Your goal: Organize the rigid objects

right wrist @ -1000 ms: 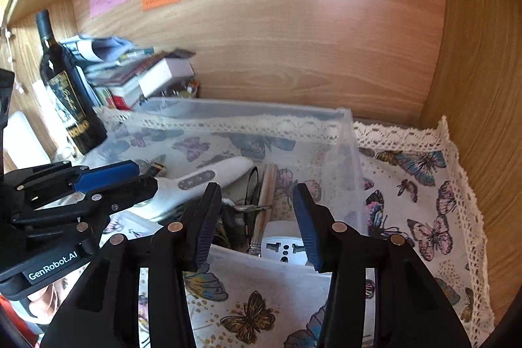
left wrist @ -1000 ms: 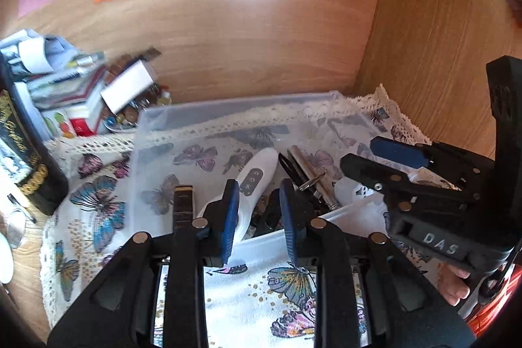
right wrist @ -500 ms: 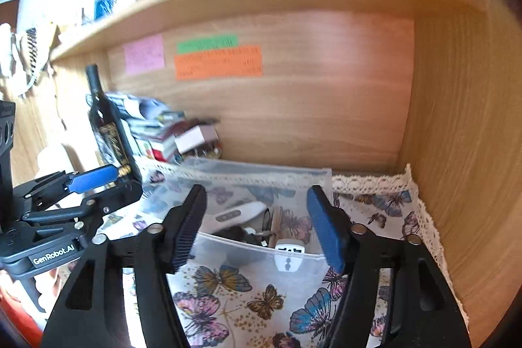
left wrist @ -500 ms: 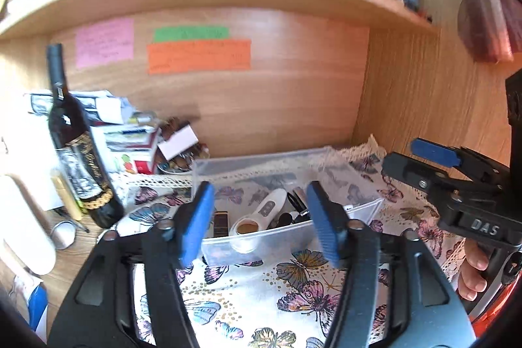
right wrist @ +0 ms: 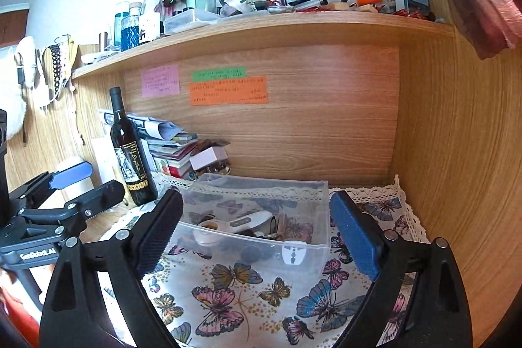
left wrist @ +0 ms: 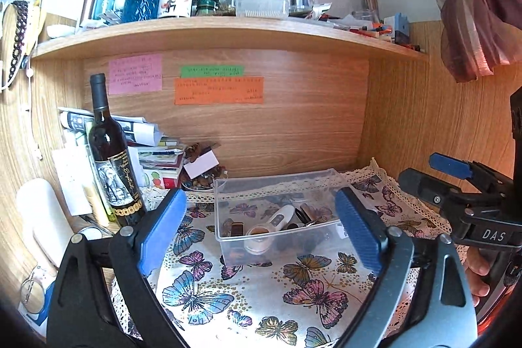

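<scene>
Above the clear bin point(left wrist: 277, 217), 2 wide-spread empty tools point(left wrist: 261, 232) point(right wrist: 257, 234); white plug adapter point(right wrist: 292, 254) only in right view

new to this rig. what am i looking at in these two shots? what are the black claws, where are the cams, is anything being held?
No robot here: a person carries a two-finger gripper in each hand, each with a fisheye camera looking forward along its fingers.

The left wrist view shows the left gripper at the bottom, and the right gripper intruding from the right edge. The right wrist view shows the right gripper's own black arms with their pads at the bottom, and the left one at the left edge.

Both are open and hold nothing.

Ahead, inside a wooden desk nook, a clear bin sits on a butterfly cloth. In it lie a white handheld device and other small items, too cluttered to name. Left of it stand a wine bottle and a stack of books. A shelf above carries bottles.
</scene>
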Motion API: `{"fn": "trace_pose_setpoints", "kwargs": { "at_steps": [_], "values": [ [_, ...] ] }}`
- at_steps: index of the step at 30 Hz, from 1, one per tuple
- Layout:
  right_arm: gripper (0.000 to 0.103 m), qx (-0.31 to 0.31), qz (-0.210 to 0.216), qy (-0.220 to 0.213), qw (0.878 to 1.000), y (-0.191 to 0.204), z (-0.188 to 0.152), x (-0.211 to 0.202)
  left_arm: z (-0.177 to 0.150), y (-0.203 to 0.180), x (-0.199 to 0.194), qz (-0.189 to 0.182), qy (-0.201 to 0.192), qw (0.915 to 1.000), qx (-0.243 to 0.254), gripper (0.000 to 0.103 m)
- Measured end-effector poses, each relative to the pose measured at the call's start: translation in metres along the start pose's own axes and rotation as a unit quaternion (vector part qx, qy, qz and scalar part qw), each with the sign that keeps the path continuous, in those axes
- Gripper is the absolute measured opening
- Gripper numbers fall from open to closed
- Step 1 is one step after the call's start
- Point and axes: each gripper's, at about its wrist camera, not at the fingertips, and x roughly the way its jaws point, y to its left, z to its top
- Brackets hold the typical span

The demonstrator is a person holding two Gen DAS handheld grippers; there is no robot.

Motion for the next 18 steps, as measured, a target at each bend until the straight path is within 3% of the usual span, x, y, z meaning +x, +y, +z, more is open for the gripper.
{"fn": "trace_pose_setpoints", "kwargs": {
  "at_steps": [18],
  "values": [
    [0.095, -0.008, 0.004, -0.009, 1.0, 0.0072, -0.0018, -0.0105, -0.0008, -0.0048, -0.0106, -0.001, -0.016, 0.9999, 0.002, 0.099]
  ]
}}
